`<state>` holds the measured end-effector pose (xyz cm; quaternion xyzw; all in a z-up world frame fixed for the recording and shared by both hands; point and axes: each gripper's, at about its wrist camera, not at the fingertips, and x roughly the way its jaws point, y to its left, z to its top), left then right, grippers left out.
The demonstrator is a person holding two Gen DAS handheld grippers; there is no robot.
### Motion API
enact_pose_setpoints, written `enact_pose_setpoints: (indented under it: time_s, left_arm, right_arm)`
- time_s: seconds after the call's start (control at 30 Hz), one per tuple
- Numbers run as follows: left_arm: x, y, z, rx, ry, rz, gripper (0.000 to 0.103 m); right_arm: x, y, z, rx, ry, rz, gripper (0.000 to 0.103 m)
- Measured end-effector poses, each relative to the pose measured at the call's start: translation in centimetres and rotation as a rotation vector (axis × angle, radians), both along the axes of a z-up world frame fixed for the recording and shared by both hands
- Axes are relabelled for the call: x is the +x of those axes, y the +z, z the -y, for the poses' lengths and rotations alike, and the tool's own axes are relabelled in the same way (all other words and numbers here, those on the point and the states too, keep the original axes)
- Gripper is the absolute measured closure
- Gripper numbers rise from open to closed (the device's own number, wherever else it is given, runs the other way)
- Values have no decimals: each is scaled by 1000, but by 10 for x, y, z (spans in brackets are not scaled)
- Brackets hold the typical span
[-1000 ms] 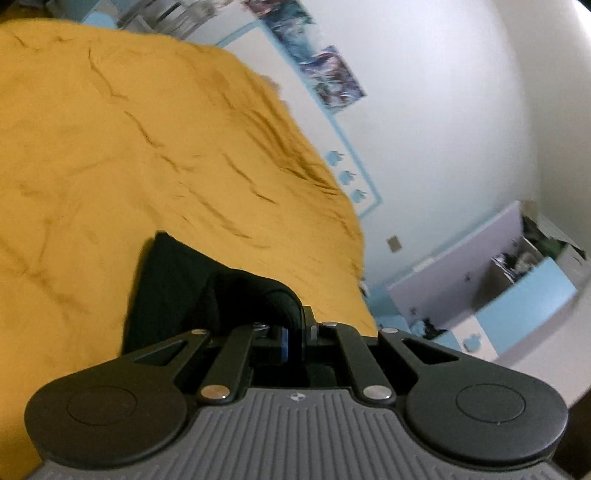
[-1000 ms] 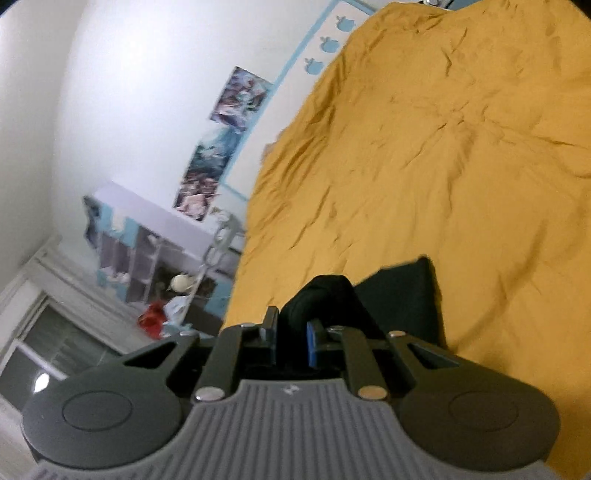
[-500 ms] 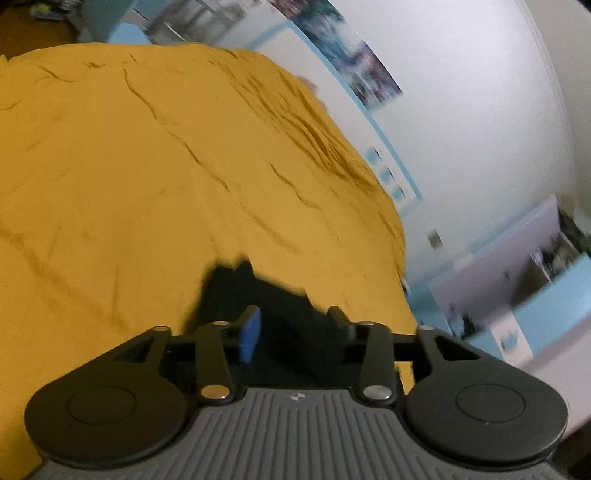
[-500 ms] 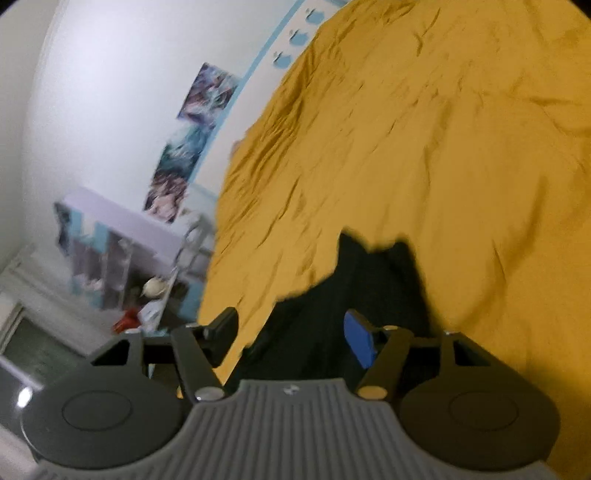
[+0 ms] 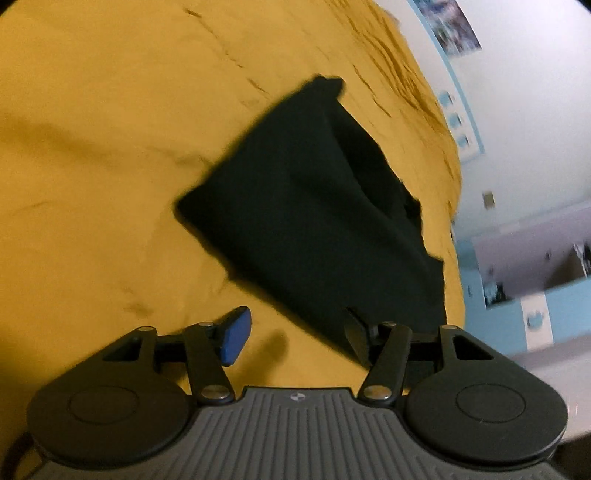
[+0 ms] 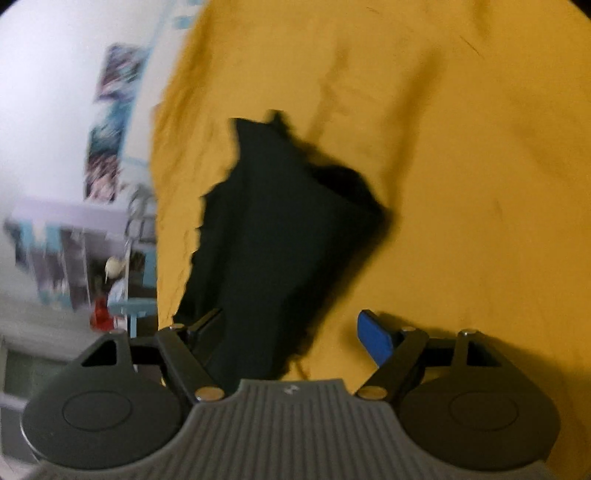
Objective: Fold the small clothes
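A small black garment [image 5: 314, 206] lies folded over on the yellow bedspread [image 5: 92, 166], its near edge reaching down toward my fingers. My left gripper [image 5: 295, 339] hovers at that near edge with its jaws opening; nothing is pinched, and the right finger stands in front of the cloth's corner. In the right wrist view the same black garment [image 6: 280, 236] spreads ahead and to the left. My right gripper [image 6: 295, 332] is also opening, with the cloth's near edge lying loose between the jaws and the blue pad [image 6: 373, 339] clear of it over the yellow bedspread [image 6: 461, 184].
The bed's edge runs close by the garment. Beyond it are a white wall with posters [image 5: 450, 26], a lilac and blue cabinet [image 5: 524, 266], and in the right wrist view shelves [image 6: 74, 251] with a red object [image 6: 100, 314] on the floor.
Both grippers were shut on the black garment a second ago; both have let go and opened wide. They have drawn back and dropped lower, and the garment now lies spread on the bedspread.
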<state>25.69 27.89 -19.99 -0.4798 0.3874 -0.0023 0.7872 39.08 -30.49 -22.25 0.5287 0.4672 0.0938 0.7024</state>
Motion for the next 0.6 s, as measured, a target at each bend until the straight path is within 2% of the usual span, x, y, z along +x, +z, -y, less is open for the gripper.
enact_pose_setpoints:
  time_s: [0.2, 0.33, 0.47, 0.5, 0.53, 0.57, 0.6]
  left_arm:
    - [18, -16, -12, -19, 78, 34, 35]
    - [37, -15, -10, -9, 91, 36, 34]
    - [50, -16, -7, -15, 124, 54, 33]
    - [52, -17, -7, -23, 124, 72, 36]
    - [55, -18, -6, -38, 117, 97, 49]
    - [57, -19, -7, -48, 120, 106, 62]
    - [58, -21, -8, -63, 131, 95, 84]
  right_arm:
    - [21, -13, -4, 39, -73, 28, 26]
    - [37, -15, -9, 47, -87, 36, 24]
    - [60, -22, -25, 7, -118, 55, 24]
    - [63, -22, -29, -7, -119, 64, 25]
    - [66, -22, -33, -26, -115, 70, 29]
    - [69, -21, -37, -58, -102, 67, 54]
    - [72, -22, -40, -94, -84, 53, 80]
